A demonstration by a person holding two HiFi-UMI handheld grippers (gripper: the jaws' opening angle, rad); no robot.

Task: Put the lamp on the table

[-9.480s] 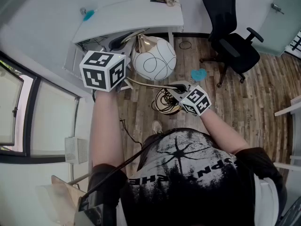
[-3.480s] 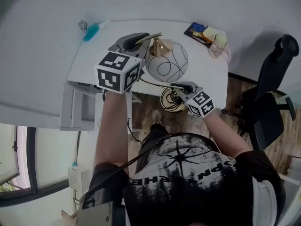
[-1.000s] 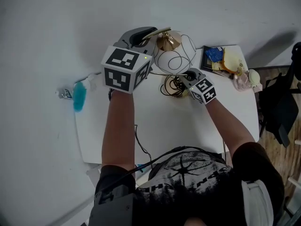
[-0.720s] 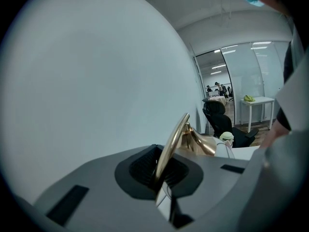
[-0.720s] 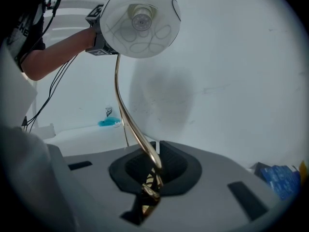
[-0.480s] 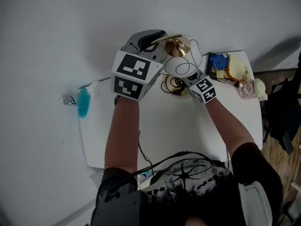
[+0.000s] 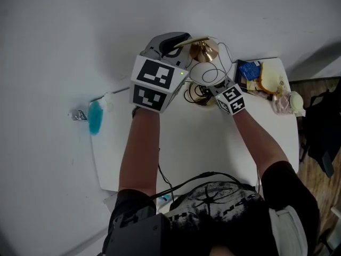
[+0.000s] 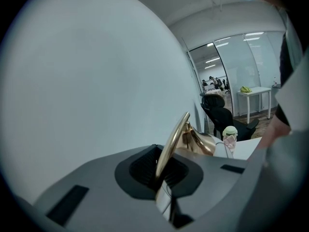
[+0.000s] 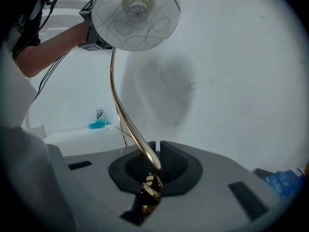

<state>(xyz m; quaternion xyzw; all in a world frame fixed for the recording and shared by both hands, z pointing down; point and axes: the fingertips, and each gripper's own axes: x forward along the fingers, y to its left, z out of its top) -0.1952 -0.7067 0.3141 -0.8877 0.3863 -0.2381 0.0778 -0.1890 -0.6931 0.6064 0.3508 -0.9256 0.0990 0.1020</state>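
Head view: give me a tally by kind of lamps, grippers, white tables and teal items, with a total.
Lamp: 1
Grippers: 2 (left gripper and right gripper, both shut on the lamp's gold arm)
White table: 1
Teal item: 1
Total: 5

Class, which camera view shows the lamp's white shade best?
The right gripper view: the shade shows whole, from below. The head view shows it partly covered; the left gripper view, mainly its gold cap.
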